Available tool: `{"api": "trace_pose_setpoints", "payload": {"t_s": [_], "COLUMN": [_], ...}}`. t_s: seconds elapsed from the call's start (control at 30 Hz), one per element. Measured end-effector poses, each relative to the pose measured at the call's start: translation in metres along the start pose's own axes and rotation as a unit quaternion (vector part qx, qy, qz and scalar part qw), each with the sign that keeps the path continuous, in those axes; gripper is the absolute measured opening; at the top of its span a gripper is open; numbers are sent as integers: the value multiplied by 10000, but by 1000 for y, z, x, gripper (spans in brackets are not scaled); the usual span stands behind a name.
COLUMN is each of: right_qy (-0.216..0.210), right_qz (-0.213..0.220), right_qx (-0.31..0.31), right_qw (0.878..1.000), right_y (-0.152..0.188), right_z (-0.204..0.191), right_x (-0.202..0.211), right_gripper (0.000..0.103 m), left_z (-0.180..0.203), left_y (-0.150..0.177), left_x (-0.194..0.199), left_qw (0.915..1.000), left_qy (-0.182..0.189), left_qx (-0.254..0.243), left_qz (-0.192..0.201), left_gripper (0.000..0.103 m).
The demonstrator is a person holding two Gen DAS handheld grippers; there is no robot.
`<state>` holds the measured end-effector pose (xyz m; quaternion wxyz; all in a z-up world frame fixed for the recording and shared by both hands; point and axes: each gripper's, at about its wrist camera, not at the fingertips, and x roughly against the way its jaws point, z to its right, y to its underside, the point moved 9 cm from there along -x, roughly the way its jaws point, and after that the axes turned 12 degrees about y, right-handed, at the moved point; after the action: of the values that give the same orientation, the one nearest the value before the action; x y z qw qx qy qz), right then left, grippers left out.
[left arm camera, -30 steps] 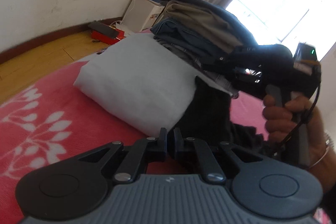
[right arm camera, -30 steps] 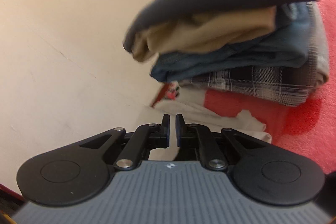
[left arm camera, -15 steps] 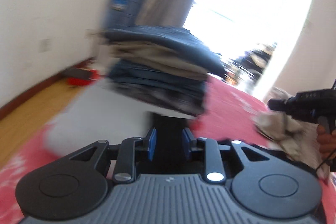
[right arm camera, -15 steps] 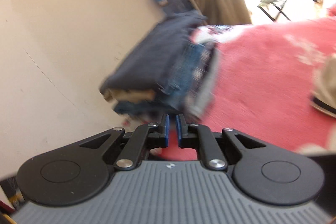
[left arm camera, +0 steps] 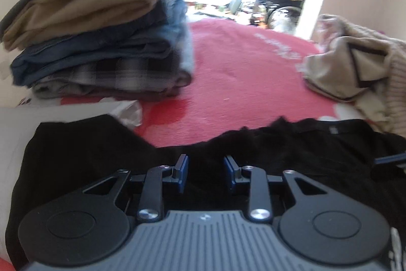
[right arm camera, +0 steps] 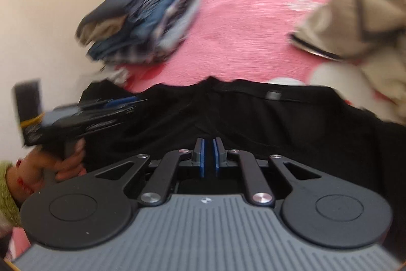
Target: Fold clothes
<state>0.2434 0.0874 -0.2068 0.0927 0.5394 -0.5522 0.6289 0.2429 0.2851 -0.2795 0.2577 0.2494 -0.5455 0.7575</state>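
Note:
A black garment lies spread on the red bedspread, its left part over a white pillow. It also shows in the right wrist view. My left gripper is open just above the black garment, holding nothing. My right gripper is shut with nothing visible between the pads, low over the same garment. The left gripper shows blurred at the left of the right wrist view.
A stack of folded clothes sits at the back left of the bed, also in the right wrist view. A heap of beige unfolded clothes lies at the right. A bright window and a curtain stand behind.
Both grippers have swung away from the folded stack and down over the black garment. My left gripper has opened. The right has stayed shut.

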Motion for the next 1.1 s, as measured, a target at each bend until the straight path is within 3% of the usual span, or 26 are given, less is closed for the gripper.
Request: {"api": "trace_pose_setpoints", "payload": {"t_s": [0.2, 0.3, 0.37, 0.5, 0.63, 0.73, 0.8, 0.93, 1.1], "right_qy": [-106, -124, 78, 569, 874, 757, 959, 1283, 1249], "right_qz": [92, -91, -44, 224, 714, 989, 993, 547, -332], "right_qx": [552, 660, 618, -118, -612, -769, -706, -414, -133], "right_qw": [9984, 9977, 9980, 9981, 9917, 9892, 9879, 9894, 9915], "right_y": [-22, -27, -35, -64, -84, -80, -67, -25, 22], "right_z": [-48, -63, -61, -37, 1, 44, 78, 127, 139], "right_x": [-52, -86, -108, -126, -96, -40, -3, 39, 10], "right_gripper": [7, 7, 0, 0, 6, 6, 6, 7, 7], "left_z": [-11, -16, -19, -18, -16, -16, -14, -8, 9], "left_y": [3, 5, 7, 7, 4, 1, -2, -7, -3], "left_x": [9, 12, 10, 10, 9, 15, 21, 35, 48], "left_qw": [9984, 9973, 9971, 9971, 9966, 9962, 9959, 9948, 9950], "left_qy": [-99, -116, -148, -247, -253, -246, -288, -421, -414], "left_qx": [357, 491, 532, 469, 537, 553, 496, 459, 376], "left_qz": [430, 532, 525, 538, 563, 629, 696, 811, 822], "left_gripper": [30, 30, 30, 32, 34, 38, 40, 44, 46]}}
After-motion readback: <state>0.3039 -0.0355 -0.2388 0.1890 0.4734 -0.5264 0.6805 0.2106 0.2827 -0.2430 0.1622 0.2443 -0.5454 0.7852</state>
